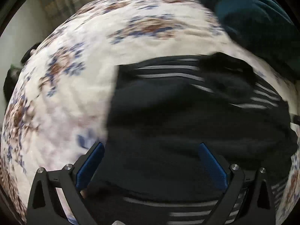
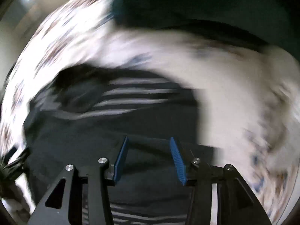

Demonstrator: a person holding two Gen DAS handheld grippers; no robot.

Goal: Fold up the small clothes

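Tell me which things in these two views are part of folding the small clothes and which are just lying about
Part of the job:
black garment with white stripes, spread flat on the bed
left tongs, open above it
right tongs, open above it

Just lying about:
floral bedcover under the garment
dark teal fabric at the far side of the bed

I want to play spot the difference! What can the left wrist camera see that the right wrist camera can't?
Only the left wrist view shows the curtain in the far corner and sharp brown-and-blue flowers on the bedspread.

Only the right wrist view shows the tip of the other tool at its left edge.

Both show the black garment with white stripes, the dark teal fabric behind it, and an open tool: the left tool and the right tool, neither holding anything.
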